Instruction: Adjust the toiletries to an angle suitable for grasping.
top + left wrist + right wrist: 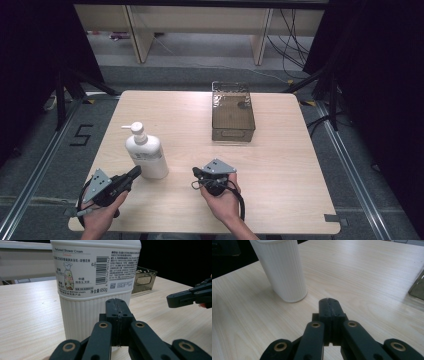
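Note:
A white pump bottle of shower cream (146,152) stands upright on the left half of the wooden table (280,165). My left gripper (135,172) rests just in front of it, jaws shut and empty, tips close to the bottle's ribbed base (85,312). My right gripper (196,171) lies near the table's middle front, also shut with nothing held, pointing left toward the bottle (282,270). Up close, my left gripper (117,302) and my right gripper (330,302) each show their jaws pressed together. The right gripper's tip (175,300) appears in the left gripper view.
A clear smoky rectangular bin (231,112) sits at the back centre-right of the table; it also appears behind the bottle as bin (143,278) and at the edge as bin (418,287). Dark curtains and floor cables surround the table.

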Available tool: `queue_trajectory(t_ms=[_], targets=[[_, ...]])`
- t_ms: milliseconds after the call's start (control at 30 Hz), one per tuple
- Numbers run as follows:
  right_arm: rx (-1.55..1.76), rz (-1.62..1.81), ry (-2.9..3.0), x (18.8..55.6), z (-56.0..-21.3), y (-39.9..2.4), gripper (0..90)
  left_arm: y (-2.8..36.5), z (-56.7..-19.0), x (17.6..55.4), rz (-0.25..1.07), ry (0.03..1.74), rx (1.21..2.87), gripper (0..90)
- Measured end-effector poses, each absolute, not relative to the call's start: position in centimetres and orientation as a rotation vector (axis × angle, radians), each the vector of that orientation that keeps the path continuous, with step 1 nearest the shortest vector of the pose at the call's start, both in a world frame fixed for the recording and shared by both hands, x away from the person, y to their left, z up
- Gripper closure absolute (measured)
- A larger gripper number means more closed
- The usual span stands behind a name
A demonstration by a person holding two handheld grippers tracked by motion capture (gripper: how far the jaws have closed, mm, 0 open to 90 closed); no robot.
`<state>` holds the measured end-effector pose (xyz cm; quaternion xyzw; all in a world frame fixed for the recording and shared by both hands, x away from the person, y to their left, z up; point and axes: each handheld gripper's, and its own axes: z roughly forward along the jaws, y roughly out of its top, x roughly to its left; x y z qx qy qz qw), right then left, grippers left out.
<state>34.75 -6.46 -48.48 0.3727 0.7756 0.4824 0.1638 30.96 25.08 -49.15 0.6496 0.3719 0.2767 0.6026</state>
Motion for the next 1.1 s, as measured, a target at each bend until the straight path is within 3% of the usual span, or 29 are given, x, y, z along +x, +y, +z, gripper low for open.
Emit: queue_trajectory(t_ms=[900, 1100], targets=[[0.872, 1.555, 2.198, 34.2, -46.1, 1.0, 90.0, 25.6, -49.5, 30.8, 0.675, 0.890, 1.500, 87.3], [0.942, 1.503, 2.188, 34.1, -46.3, -0.1, 90.0, 23.5, -48.5, 31.8, 0.659, 0.816, 1.553, 89.0]])
